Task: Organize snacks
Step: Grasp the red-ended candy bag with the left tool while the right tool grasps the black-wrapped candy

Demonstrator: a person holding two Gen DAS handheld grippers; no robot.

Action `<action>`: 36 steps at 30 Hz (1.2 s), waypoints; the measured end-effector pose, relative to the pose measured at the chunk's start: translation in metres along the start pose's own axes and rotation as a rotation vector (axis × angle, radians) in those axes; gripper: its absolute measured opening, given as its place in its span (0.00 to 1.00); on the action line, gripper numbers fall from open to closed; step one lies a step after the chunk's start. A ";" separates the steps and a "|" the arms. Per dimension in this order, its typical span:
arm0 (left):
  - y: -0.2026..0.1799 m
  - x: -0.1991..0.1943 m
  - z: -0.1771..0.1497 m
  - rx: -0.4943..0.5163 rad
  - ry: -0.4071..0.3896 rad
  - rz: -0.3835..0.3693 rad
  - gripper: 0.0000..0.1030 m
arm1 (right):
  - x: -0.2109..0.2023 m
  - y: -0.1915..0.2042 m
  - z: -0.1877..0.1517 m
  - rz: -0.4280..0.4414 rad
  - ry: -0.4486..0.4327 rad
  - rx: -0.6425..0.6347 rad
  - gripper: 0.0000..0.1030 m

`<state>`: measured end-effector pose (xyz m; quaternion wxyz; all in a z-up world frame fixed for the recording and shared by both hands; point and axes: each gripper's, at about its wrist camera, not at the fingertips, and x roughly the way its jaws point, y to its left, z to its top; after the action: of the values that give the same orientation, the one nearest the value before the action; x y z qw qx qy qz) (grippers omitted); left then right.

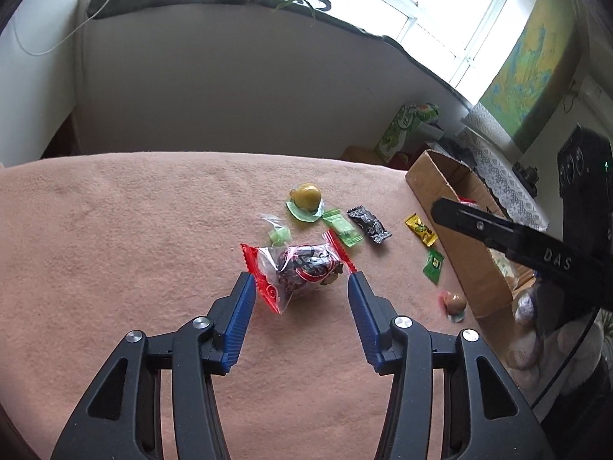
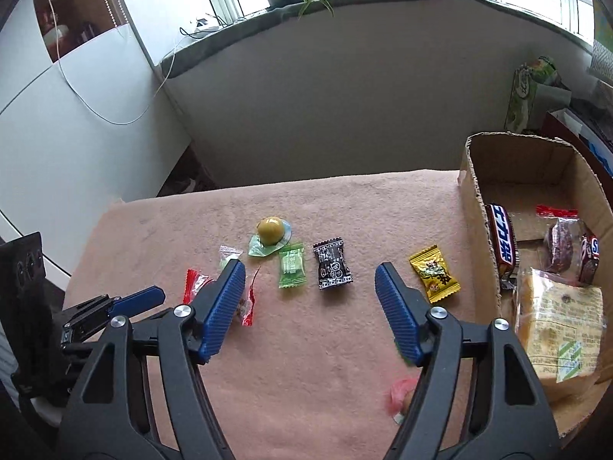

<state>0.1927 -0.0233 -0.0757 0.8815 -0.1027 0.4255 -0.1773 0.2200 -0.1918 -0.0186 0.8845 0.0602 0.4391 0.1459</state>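
Note:
Several wrapped snacks lie on a pink cloth-covered table [image 1: 115,230]. My left gripper [image 1: 300,280] is open, its blue fingertips on either side of a red-ended clear packet [image 1: 299,268] with a dark snack inside. That packet also shows in the right wrist view [image 2: 245,299], partly hidden behind my finger. My right gripper [image 2: 308,268] is open and empty above the table, behind a black packet [image 2: 332,265] and a green packet [image 2: 292,265]. A yellow packet [image 2: 434,273] lies to its right. A cardboard box [image 2: 475,207] at the right holds snack bars and a bread bag.
A yellow jelly cup [image 2: 271,232] sits at the back of the snacks. A small green sweet [image 1: 278,235], a green sachet [image 1: 433,264] and a pink-wrapped sweet [image 1: 454,303] lie nearby. A wall and windowsill with plants stand behind the table.

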 end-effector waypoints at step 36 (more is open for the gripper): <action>-0.017 0.038 0.004 0.101 0.002 0.139 0.53 | 0.081 0.009 -0.002 -0.149 0.141 -0.121 0.27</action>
<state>0.2140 -0.0534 -0.0944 0.8953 -0.0282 0.4230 -0.1370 0.2625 -0.1579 -0.0794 0.8619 -0.0366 0.4937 0.1100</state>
